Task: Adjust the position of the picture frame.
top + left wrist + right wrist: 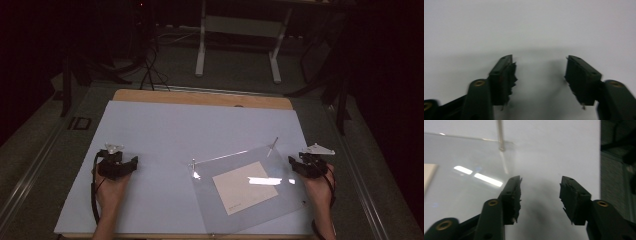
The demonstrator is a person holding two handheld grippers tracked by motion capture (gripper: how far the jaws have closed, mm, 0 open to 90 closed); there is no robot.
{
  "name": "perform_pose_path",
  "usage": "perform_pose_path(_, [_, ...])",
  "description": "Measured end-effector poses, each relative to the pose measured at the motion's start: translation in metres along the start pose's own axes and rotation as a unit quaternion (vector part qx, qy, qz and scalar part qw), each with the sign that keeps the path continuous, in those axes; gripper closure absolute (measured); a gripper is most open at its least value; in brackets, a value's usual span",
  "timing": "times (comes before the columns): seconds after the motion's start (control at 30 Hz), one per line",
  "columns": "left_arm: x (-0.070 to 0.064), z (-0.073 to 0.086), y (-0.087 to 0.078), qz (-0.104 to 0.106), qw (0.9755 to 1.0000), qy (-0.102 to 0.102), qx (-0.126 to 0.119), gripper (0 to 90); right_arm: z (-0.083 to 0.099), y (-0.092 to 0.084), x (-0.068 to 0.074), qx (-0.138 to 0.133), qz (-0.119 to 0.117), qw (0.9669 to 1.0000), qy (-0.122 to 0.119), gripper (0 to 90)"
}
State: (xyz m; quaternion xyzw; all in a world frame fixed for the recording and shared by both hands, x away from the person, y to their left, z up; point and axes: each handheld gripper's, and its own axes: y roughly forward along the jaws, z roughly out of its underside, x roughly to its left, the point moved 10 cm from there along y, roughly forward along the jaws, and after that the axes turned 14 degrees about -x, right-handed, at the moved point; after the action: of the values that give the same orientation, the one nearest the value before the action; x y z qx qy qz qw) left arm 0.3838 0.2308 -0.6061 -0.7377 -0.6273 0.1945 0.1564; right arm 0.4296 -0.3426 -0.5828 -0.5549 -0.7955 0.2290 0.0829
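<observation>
From the high view, your work has barely begun: one clear sleeve (250,187) with one paper card (245,187) inside lies on the counter (165,130), untouched, just beside your right tool (301,165); your left tool (121,166) rests well apart. The left gripper view shows jaws wide, empty. The right gripper view shows jaws apart, empty, at the sleeve's edge.

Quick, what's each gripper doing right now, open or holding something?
Left gripper: open, nothing between its jaws, over the white sheet.
Right gripper: open, holding nothing, beside the clear plastic sleeve.
</observation>
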Motion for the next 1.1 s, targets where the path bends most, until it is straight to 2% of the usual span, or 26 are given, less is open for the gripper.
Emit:
perform_pose_path(0.1, [-0.006,-0.006,-0.005,0.012,0.9996,0.017,-0.02,44.1,0.001,-0.001,0.003,-0.004,-0.013,0.9999,0.006,52.3])
perform_pose_path(0.17, [-0.006,-0.006,-0.005,0.012,0.9996,0.017,-0.02,44.4,0.001,-0.001,0.004,-0.003,-0.02,0.9997,0.015,52.3])
perform_pose_path(0.2, [-0.014,-0.011,-0.008,0.026,0.9987,0.018,-0.04,44.4,0.001,-0.001,0.004,-0.003,-0.02,0.9997,0.015,51.2])
perform_pose_path(0.23, [-0.017,-0.012,-0.009,0.031,0.9983,0.018,-0.047,44.0,-0.001,-0.002,0.006,-0.014,-0.036,0.9986,0.035,51.8])
perform_pose_path(0.3, [-0.023,-0.014,-0.011,0.043,0.9975,0.016,-0.053,44.0,-0.004,-0.003,0.005,-0.022,-0.036,0.9981,0.045,51.7])
perform_pose_path(0.37, [-0.026,-0.015,-0.011,0.045,0.9973,0.016,-0.056,44.0,-0.005,-0.004,0.005,-0.026,-0.039,0.9976,0.051,51.8])
perform_pose_path(0.5, [-0.03,-0.015,-0.012,0.049,0.997,0.027,-0.053,45.1,-0.001,-0.003,0.004,-0.017,-0.037,0.998,0.048,51.5])
perform_pose_path(0.7, [-0.045,-0.013,-0.013,0.074,0.996,0.018,-0.046,45.1,-0.005,-0.003,0.01,-0.02,-0.052,0.997,0.053,49.3])
perform_pose_path(0.87, [-0.055,-0.014,-0.015,0.083,0.9948,0.031,-0.05,45.1,-0.008,-0.004,0.012,-0.016,-0.049,0.998,0.035,49.0])
perform_pose_path(1.0, [-0.06,-0.013,-0.015,0.089,0.9942,0.04,-0.046,45.2,-0.013,-0.002,0.013,-0.019,-0.043,0.9988,0.012,52.3])
perform_pose_path(1.1, [-0.062,-0.013,-0.016,0.093,0.9936,0.045,-0.047,45.2,-0.016,0.0,0.014,-0.021,-0.047,0.9986,0.013,55.4])
